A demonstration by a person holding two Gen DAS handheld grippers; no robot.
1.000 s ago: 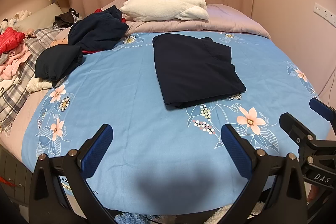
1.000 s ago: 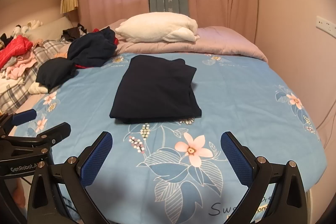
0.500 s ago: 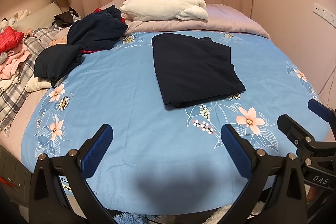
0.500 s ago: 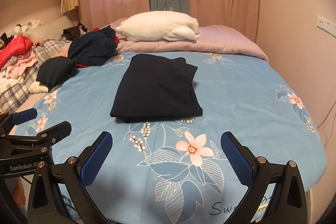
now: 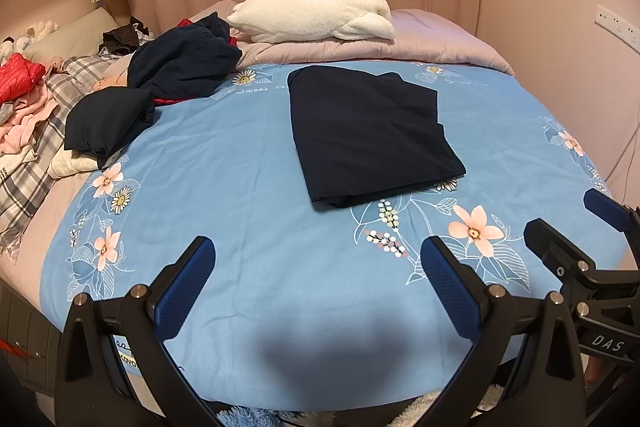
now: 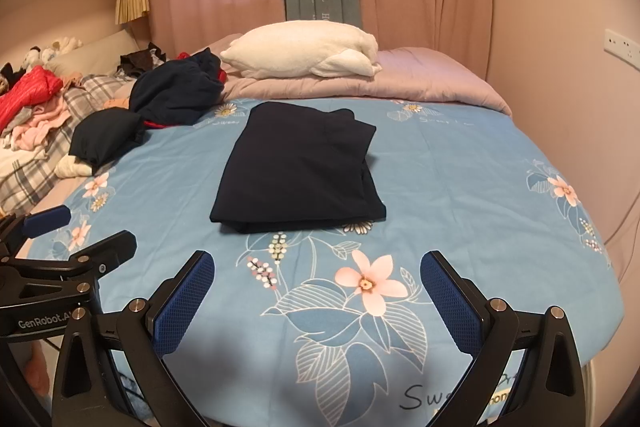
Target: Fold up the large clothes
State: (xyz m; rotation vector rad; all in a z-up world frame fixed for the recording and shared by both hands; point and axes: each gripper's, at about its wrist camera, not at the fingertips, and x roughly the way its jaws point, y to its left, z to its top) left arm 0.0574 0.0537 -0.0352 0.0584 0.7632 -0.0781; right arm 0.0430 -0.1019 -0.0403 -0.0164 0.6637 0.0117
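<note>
A dark navy garment lies folded into a flat rectangle in the middle of the blue floral bedsheet; it also shows in the right wrist view. My left gripper is open and empty, held over the near edge of the bed, well short of the garment. My right gripper is open and empty too, beside it on the right. Each gripper shows at the edge of the other's view: the right one and the left one.
A heap of unfolded dark clothes lies at the left on the bed, with red, pink and plaid clothing further left. A white pillow rests on a pink quilt at the far end. Pink wall at right.
Both views have shifted only slightly; the folded garment has not moved and both grippers stay open.
</note>
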